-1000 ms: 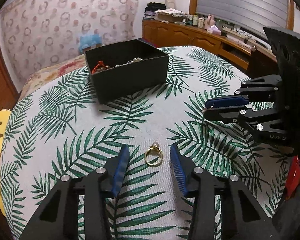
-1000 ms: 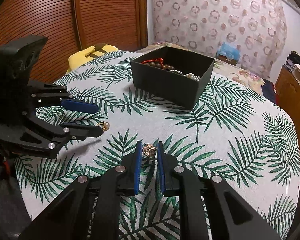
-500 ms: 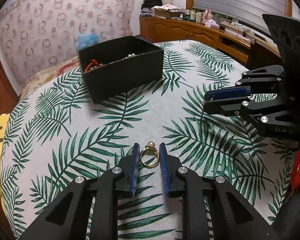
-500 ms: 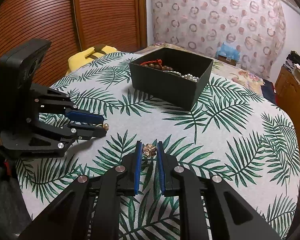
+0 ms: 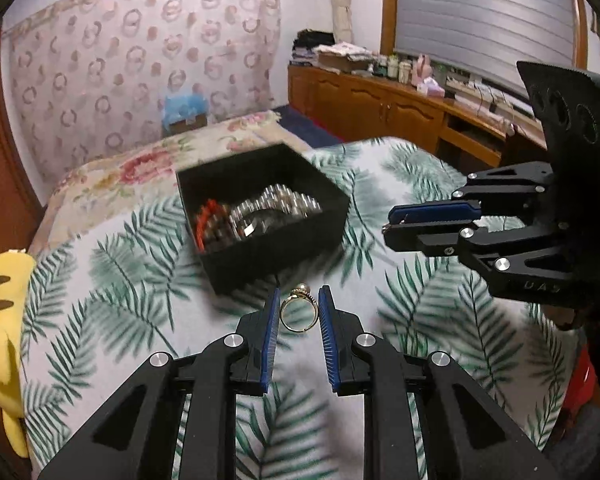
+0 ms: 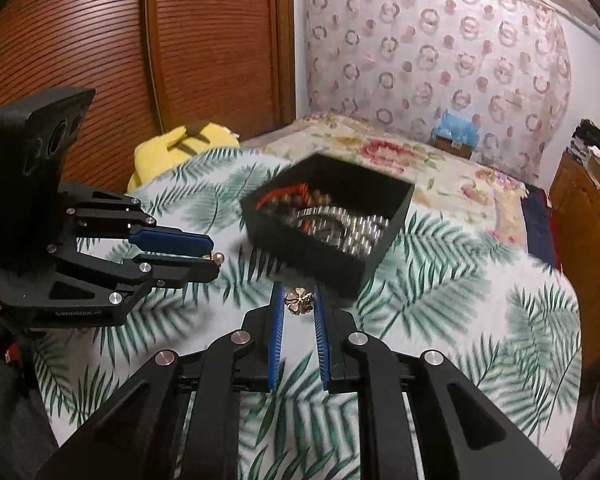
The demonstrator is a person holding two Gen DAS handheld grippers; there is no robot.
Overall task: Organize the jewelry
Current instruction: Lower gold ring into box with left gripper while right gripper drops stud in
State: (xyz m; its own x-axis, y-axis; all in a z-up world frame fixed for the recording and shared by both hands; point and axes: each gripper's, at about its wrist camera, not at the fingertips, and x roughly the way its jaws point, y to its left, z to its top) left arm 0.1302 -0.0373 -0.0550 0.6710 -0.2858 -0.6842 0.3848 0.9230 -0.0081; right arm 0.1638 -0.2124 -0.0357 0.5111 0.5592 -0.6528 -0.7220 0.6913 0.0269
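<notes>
so at this moment you had a piece in each gripper, and both were off the palm-leaf cloth (image 5: 112,264). your left gripper (image 5: 299,312) was clamped on the gold pearl ring (image 5: 296,314); its jaws had just been closing, and in the left wrist view the band sat pinched between the blue pads, pearl pointing forward past the tips. your right gripper (image 6: 299,304) was closed tight on the small flower-shaped piece (image 6: 299,300), held right at the fingertips with most of it showing between the pads.

what the coming move turned on, as i judge it, was where the black box (image 5: 276,248) lay from each tool. from the left wrist it stood straight ahead and slightly left of the tips, just past them in the picture, near wall facing you, and beads and pearls already inside. from the right wrist the box (image 6: 324,260) sat ahead and a touch right, one corner turned toward your fingers. the grippers were side by side, each pointing down and forward toward it. neither looked clearly nearer; i would call it about even. both pieces seemed to need to clear that near wall before release, and the ring's band lay upright across the jaws, so it could roll or snag on the rim if you let go low.
</notes>
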